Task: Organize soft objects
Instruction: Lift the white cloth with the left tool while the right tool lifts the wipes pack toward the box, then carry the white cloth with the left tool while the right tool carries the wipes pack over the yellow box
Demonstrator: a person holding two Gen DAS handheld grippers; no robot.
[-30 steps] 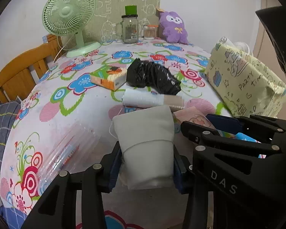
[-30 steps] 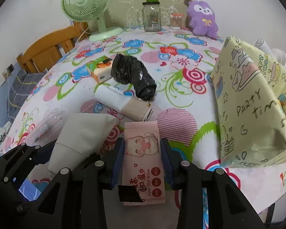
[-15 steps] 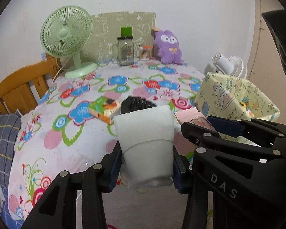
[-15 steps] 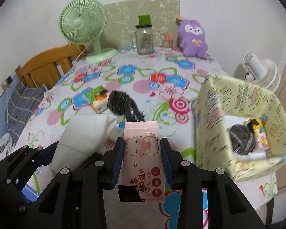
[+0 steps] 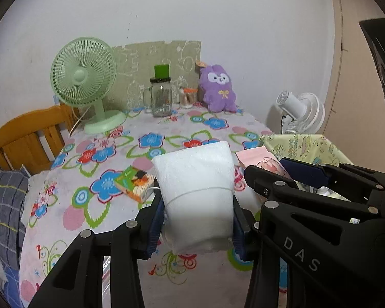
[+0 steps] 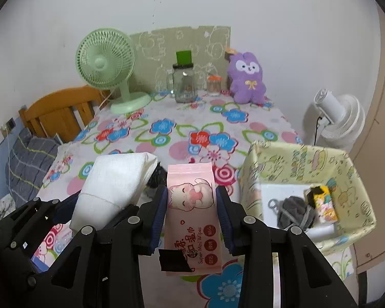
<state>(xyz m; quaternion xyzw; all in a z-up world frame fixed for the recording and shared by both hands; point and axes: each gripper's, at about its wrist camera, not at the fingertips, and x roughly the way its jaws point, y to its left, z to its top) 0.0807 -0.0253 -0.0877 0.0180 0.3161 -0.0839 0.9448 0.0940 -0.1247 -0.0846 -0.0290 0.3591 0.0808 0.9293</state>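
Over on the left, the left gripper [image 5: 196,220] is clamped on a white soft pack [image 5: 195,195], blue pads pressing both its sides, and the bundle hangs clear above the floral tablecloth [image 5: 110,154]. Below it on the cloth lies a small green and orange box [image 5: 134,183], untouched. Moving right, the right gripper [image 6: 191,217] pinches a pink wet-wipes pack [image 6: 191,213] between its pads, cartoon cat facing up, also held off the table. Both loads ride side by side, the white pack [image 6: 115,184] just to the left of the pink one. Farther right sits the yellow storage bin [image 6: 254,169], open-topped, with a grey bundle [image 6: 294,211] and a small colourful packet [image 6: 322,205] already inside. This looks like the carry stage: both items picked, neither yet delivered. The next move, I'd say, calls for swinging rightward over the bin's rim, clearing the near wall, then letting go one pack at a time so the two grippers don't collide.
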